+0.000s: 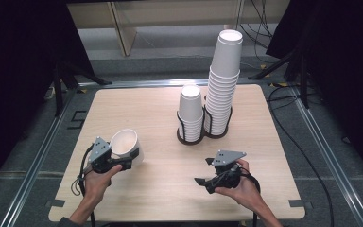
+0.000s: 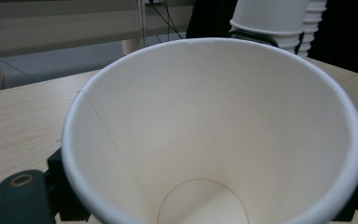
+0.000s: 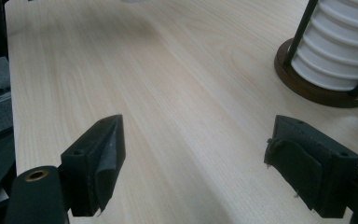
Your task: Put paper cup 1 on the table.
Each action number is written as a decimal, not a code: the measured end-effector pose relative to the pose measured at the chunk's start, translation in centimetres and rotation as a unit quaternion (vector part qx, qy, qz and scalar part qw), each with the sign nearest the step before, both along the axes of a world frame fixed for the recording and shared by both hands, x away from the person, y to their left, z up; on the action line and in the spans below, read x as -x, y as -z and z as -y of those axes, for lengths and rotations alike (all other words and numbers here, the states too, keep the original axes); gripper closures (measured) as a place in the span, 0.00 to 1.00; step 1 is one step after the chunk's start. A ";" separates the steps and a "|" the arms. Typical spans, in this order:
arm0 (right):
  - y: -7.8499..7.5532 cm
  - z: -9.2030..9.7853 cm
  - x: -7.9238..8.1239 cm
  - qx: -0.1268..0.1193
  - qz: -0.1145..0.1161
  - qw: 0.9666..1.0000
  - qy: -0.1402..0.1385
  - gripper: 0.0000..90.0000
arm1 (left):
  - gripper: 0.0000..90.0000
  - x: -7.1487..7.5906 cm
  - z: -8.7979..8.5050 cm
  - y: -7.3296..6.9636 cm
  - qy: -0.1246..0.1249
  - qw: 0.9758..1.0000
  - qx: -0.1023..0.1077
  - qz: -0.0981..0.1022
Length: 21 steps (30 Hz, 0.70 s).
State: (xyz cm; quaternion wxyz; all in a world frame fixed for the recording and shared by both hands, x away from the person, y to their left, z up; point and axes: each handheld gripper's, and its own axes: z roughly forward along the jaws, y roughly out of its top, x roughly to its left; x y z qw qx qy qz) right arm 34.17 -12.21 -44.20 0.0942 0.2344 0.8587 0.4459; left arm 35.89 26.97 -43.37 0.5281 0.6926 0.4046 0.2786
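High view: pale wooden table (image 1: 137, 104), dark surroundings

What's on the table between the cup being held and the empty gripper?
Nothing. In the high view, only bare wooden table lies between the paper cup in the left gripper and the open right gripper.
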 end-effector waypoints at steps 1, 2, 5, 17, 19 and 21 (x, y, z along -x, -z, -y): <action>0.0 0.0 0.0 -0.002 -0.007 1.000 0.002 0.21 | 0.15 -0.4 0.0 0.0 -0.004 1.000 0.000 -0.001; 0.0 0.1 0.0 -0.001 -0.007 1.000 0.002 0.21 | 0.15 -0.9 -0.1 0.0 -0.008 1.000 0.002 0.000; 0.1 0.1 -0.1 0.001 -0.005 1.000 0.004 0.21 | 0.15 -2.2 -0.2 0.0 -0.020 1.000 -0.010 0.004; 0.3 0.2 -0.2 0.008 -0.002 1.000 0.003 0.21 | 0.15 -8.0 -1.8 0.6 -0.077 0.997 -0.017 -0.004; 0.4 0.2 -0.3 0.008 -0.001 1.000 0.003 0.21 | 0.15 -8.8 -2.0 0.7 -0.084 0.996 -0.020 -0.005; 0.4 0.2 -0.3 0.011 -0.005 1.000 0.003 0.21 | 0.15 -9.5 -2.2 0.7 -0.091 0.996 -0.020 -0.003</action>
